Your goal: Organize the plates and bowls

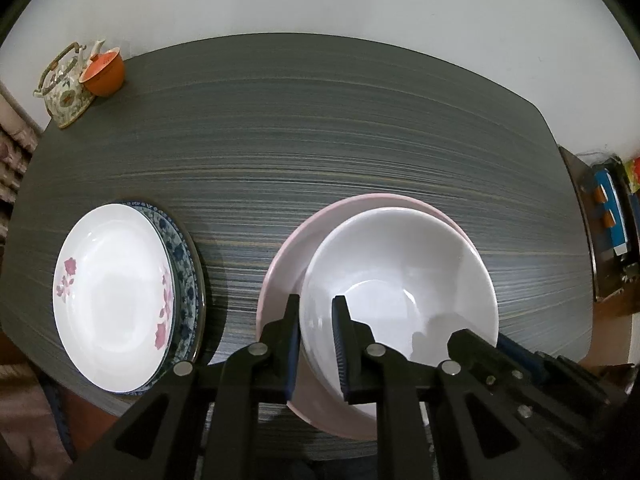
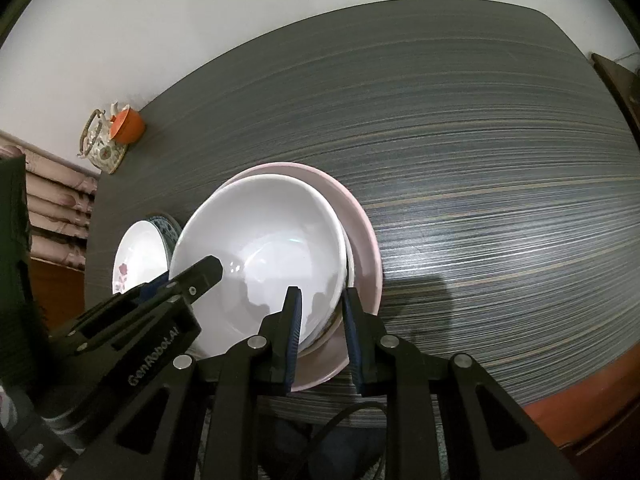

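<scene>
A plain white bowl point(image 1: 400, 264) point(image 2: 260, 232) sits within a wider pink dish point(image 1: 280, 272) point(image 2: 364, 240) on the dark striped table point(image 1: 320, 128). Whether it rests on the dish or hangs just above it I cannot tell. My left gripper point(image 1: 317, 340) is shut on the bowl's left rim, one finger inside and one outside. My right gripper point(image 2: 322, 332) is shut on the opposite rim the same way. Each gripper shows in the other's view: the right gripper point(image 1: 480, 350), the left gripper point(image 2: 200, 276). A white plate with pink flowers point(image 1: 112, 292) point(image 2: 136, 256) lies on a blue-patterned plate point(image 1: 184, 272) to the left.
A floral teapot point(image 1: 64, 88) point(image 2: 100, 144) and an orange cup point(image 1: 104, 72) point(image 2: 128, 126) stand at the table's far left corner. The far and right parts of the table point(image 2: 480, 160) are bare wood grain. Cluttered furniture point(image 1: 612, 220) stands beyond the right edge.
</scene>
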A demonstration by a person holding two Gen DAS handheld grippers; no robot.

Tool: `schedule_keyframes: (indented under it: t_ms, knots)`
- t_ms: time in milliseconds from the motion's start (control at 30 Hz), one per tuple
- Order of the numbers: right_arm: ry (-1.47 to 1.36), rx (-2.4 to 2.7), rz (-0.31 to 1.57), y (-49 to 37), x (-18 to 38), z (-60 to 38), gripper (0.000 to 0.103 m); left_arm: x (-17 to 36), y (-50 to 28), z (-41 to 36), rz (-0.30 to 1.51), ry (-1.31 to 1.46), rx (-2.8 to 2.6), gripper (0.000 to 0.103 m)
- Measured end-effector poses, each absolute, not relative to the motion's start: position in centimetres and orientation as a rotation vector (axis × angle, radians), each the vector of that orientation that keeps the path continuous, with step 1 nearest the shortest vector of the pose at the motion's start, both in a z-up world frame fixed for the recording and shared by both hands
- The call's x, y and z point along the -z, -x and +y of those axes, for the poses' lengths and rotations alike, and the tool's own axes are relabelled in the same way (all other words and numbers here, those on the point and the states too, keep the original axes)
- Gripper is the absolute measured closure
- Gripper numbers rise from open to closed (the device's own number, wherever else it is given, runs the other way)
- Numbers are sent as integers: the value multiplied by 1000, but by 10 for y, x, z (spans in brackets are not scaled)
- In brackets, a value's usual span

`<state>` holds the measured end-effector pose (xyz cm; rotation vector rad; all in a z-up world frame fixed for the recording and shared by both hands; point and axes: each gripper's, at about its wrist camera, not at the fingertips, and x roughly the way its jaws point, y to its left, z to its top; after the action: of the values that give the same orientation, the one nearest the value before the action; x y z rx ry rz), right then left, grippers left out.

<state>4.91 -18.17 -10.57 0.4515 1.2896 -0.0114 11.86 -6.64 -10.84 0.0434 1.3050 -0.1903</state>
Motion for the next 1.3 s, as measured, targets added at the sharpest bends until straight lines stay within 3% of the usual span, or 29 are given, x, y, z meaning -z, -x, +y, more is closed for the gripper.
schedule_keyframes:
  t_ms: [733,867,967,1300]
  knots:
    - [-461,11,1279,-47,102,-188,82,100,-112,-68,1265,-60,222,80]
    - [-459,8,1277,-47,101,-187,79,94,-111,-64,1249,-58,212,79]
    - [-450,7,1270,-45,100,-186,79,89,-107,-63,1230,-65,230,70]
    - [-451,-9,1220,-36,87,-185,73,66,-94,-54,1156,-68,261,68]
